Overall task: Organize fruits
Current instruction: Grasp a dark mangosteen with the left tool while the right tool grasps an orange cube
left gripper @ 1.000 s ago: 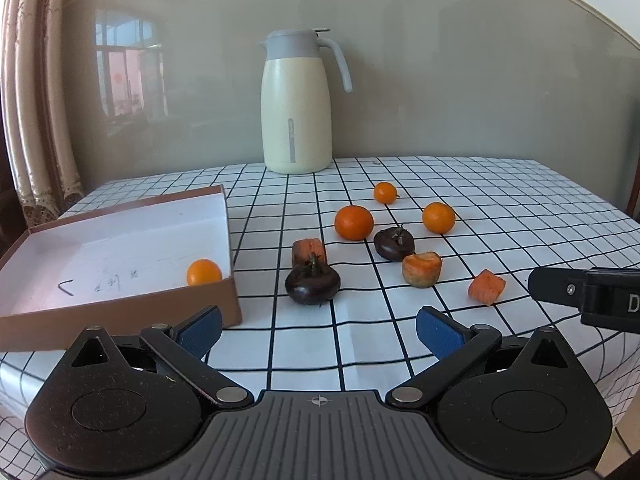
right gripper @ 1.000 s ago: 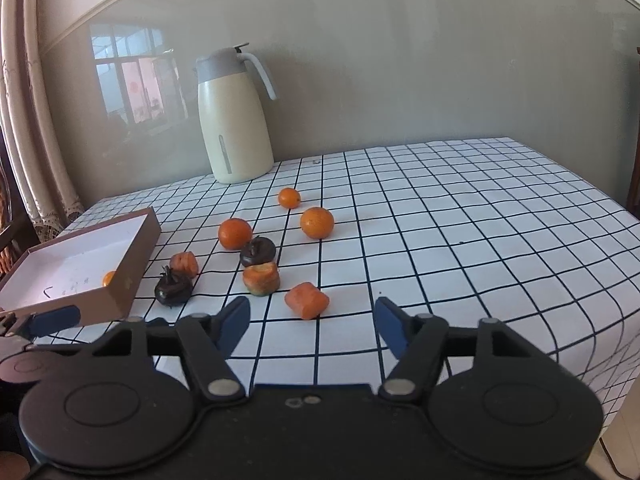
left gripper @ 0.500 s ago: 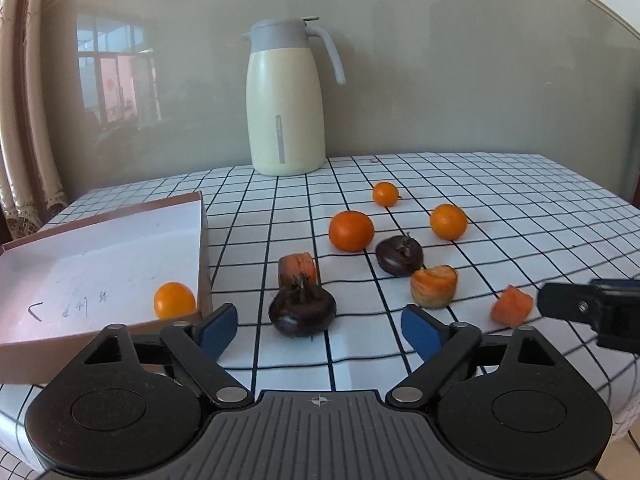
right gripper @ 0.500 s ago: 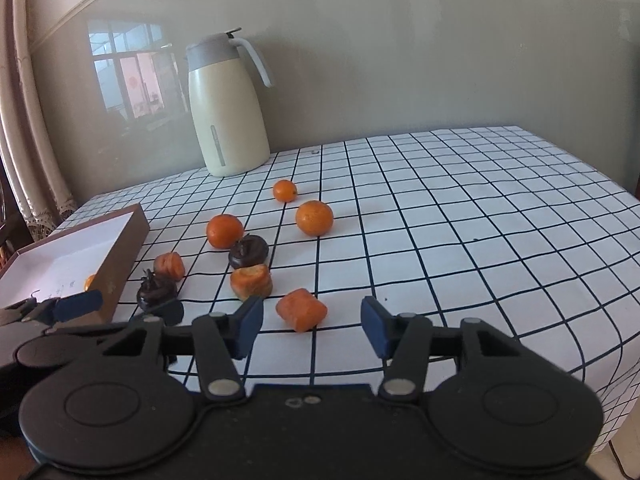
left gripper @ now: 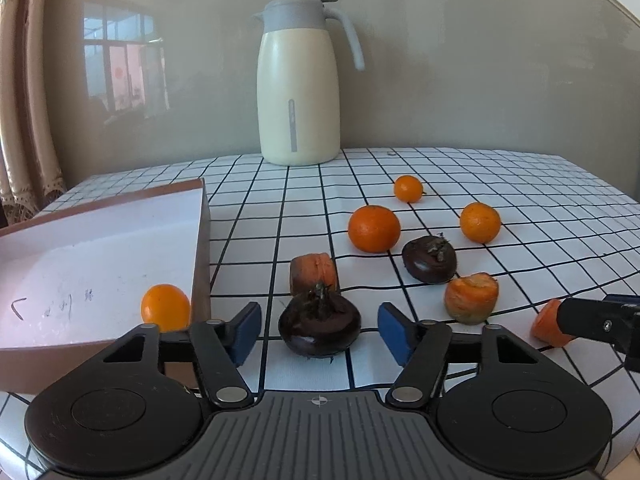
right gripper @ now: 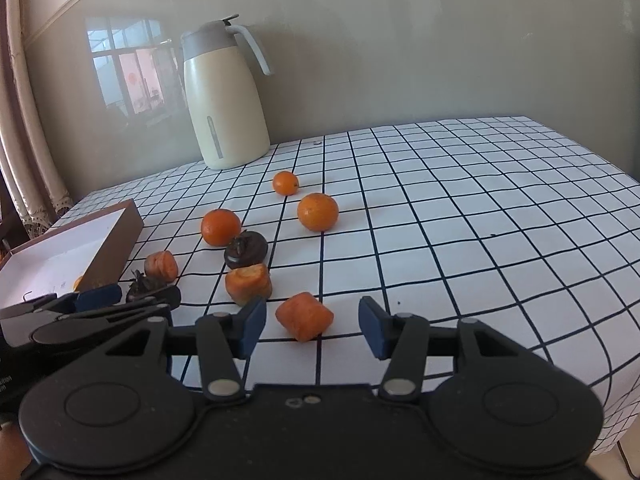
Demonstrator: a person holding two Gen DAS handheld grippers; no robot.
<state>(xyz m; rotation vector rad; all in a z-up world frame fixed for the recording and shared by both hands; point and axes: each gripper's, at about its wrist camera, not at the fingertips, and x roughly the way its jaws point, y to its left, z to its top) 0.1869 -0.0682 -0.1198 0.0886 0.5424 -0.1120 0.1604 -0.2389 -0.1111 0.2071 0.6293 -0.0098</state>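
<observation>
Left wrist view gives me my left gripper (left gripper: 319, 328) spread wide, its blue pads flanking a dark fruit (left gripper: 319, 329) on the checked tablecloth (left gripper: 520, 184) without touching it, just beside the cardboard box (left gripper: 200, 248) that holds one small orange (left gripper: 165, 307). On the right wrist view my right gripper (right gripper: 311, 326) is equally agape around an orange chunk (right gripper: 304, 316), gripping nothing.
</observation>
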